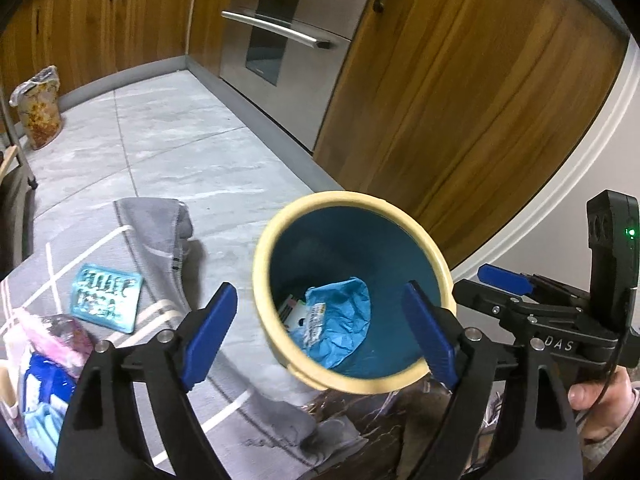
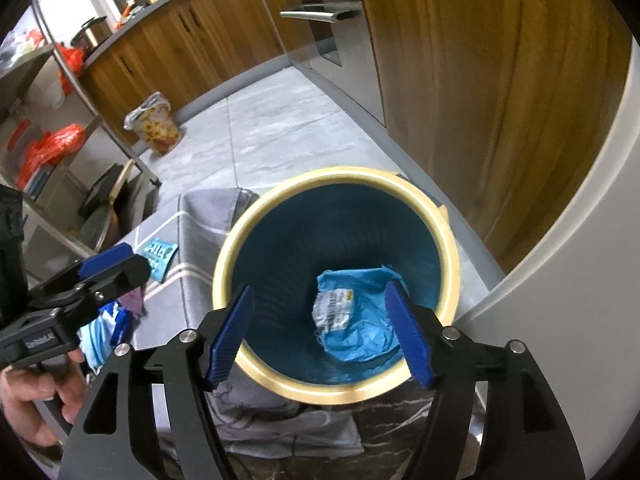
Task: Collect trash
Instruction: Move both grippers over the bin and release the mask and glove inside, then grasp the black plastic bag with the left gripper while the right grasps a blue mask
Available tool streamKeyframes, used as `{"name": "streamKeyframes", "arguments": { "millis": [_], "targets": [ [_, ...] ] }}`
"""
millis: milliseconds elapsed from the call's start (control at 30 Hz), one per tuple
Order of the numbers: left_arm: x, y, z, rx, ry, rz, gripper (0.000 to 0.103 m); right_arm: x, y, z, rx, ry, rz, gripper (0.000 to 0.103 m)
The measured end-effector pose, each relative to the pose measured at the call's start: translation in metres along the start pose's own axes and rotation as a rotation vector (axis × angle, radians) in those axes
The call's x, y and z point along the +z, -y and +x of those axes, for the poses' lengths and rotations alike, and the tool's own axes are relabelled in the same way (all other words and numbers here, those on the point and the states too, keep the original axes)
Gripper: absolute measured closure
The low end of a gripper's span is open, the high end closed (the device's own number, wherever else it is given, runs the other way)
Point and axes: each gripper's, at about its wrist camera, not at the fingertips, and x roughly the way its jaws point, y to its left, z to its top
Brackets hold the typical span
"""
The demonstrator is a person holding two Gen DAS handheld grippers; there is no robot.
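Standing at centre frame on the grey rug (image 1: 152, 240), the cream-rimmed bin (image 2: 336, 390) is seen to hold crumpled blue trash (image 2: 360, 336) and what may be a label, while the left gripper (image 1: 320, 336) and right gripper (image 2: 320, 336) are held spread apart and empty above it.

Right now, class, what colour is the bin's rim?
Cream-yellow rim around a teal inside; clearest in the right wrist view.

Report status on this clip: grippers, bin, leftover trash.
Left hand-held gripper open, empty; right hand-held gripper same. Crumpled blue wrapper inside the bin. Teal packet on the grey rug, unobstructed.
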Motion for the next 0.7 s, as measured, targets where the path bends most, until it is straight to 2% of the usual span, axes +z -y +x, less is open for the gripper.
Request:
{"name": "streamKeyframes", "arguments": {
  "millis": [367,700],
  "targets": [
    [-0.013,-0.038,-0.051,0.073,0.026,-0.009,0.019,0.000,-0.032,0.004,0.028,-0.005,-0.047,0.031],
    [-0.042,-0.101,-0.111,0.160,0.056,-0.082,0.019,-0.004,-0.082,0.016,0.074,-0.023,-0.123,0.029]
  ]
}}
